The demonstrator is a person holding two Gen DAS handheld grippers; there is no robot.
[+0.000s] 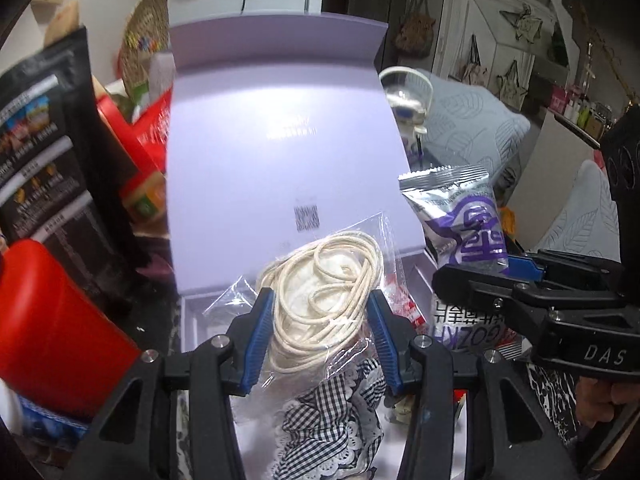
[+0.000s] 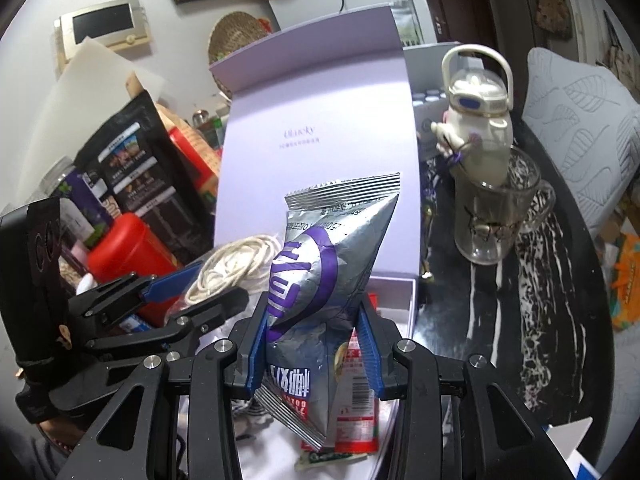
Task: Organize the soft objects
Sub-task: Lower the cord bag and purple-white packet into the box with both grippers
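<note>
My left gripper (image 1: 320,300) is shut on a clear plastic bag of coiled cream cord (image 1: 320,280), held over the open lavender box (image 1: 192,312). The bag also shows in the right wrist view (image 2: 232,268). My right gripper (image 2: 312,316) is shut on a silver and purple snack pouch (image 2: 320,272), also above the box; the pouch shows in the left wrist view (image 1: 468,216). A black-and-white gingham cloth with lace (image 1: 336,428) lies in the box below the cord bag. A red and white packet (image 2: 356,412) lies in the box under the pouch.
The box lid (image 1: 280,128) stands open behind. A red canister (image 1: 52,332) and a black pouch (image 1: 44,144) stand to the left. A glass mug (image 2: 496,220) with a white bottle (image 2: 480,120) stands to the right on the dark marbled table (image 2: 552,300). A grey cushion (image 2: 580,120) sits at far right.
</note>
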